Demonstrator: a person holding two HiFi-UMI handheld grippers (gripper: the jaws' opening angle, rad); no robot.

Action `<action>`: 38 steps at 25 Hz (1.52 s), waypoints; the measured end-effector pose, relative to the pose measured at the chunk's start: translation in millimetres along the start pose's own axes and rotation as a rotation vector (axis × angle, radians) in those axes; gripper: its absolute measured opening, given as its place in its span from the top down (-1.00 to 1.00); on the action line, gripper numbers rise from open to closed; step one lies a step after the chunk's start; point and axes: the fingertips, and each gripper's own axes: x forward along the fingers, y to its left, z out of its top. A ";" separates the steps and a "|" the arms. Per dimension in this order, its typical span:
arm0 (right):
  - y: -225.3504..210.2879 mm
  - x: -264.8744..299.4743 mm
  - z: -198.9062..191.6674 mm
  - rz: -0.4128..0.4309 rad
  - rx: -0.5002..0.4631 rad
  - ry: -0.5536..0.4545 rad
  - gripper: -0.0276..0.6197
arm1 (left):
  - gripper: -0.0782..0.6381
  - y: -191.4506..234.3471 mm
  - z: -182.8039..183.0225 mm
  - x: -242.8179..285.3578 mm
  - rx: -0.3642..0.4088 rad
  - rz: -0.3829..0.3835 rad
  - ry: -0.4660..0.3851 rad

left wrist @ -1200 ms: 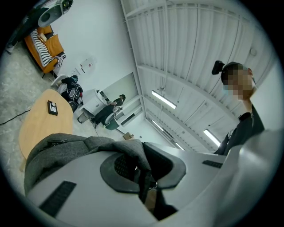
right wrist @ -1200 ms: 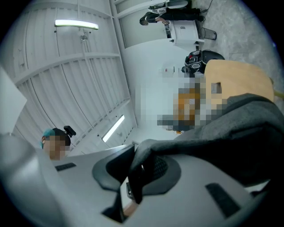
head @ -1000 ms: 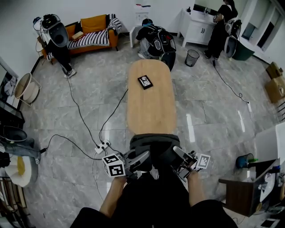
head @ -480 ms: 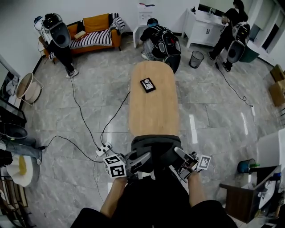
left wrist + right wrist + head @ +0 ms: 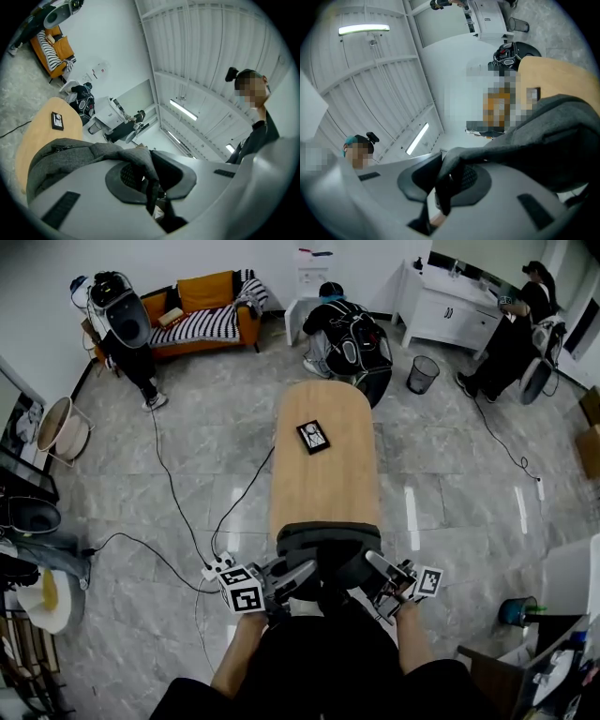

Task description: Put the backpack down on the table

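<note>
Your left gripper (image 5: 302, 574) and right gripper (image 5: 373, 566) each pinch the gray backpack (image 5: 326, 540), held at the near end of the table (image 5: 323, 484). You can't see inside it.

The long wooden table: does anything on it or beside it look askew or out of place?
A small flat black square lies at an angle to the edges of the light wooden table. A white power strip with black cables lies loose on the grey floor beside it.

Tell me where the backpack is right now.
In the head view the backpack is low centre, gripped by the left gripper and right gripper at the near end of the wooden table.
</note>
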 end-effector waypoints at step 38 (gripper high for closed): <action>-172.0 9.7 49.9 -0.516 -0.283 0.520 0.27 | 0.67 143.3 62.8 85.1 -0.118 0.137 -0.082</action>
